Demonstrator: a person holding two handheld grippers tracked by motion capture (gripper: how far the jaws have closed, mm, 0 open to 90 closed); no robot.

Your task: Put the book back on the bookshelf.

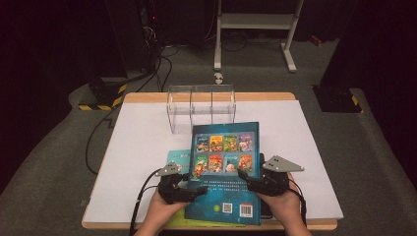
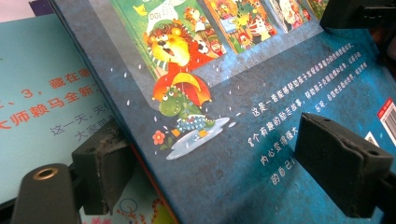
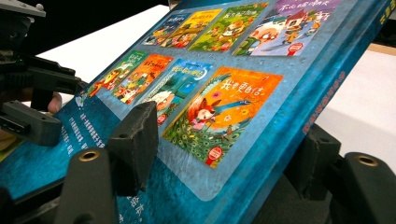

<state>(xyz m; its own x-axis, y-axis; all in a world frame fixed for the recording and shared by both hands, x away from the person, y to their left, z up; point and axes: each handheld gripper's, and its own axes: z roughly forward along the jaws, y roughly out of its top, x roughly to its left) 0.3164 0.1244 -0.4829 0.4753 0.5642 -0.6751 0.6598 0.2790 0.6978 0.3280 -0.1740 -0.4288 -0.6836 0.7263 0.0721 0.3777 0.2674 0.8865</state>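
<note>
Blue book [image 1: 226, 167] between both grippers' fingers [image 2: 343, 170]

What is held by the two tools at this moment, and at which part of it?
The dark blue book is held by both: the left tool clamps its left edge and the right tool its right edge, one jaw above the cover and one below.

- The high view was dim around the edges, with the white table [image 1: 137, 147] lit evenly from above.
- Soft, low-resolution blur ran throughout.
- In both gripper views, near jaws were out of focus; the blue book [image 2: 261, 121] showed slight sheen.
</note>
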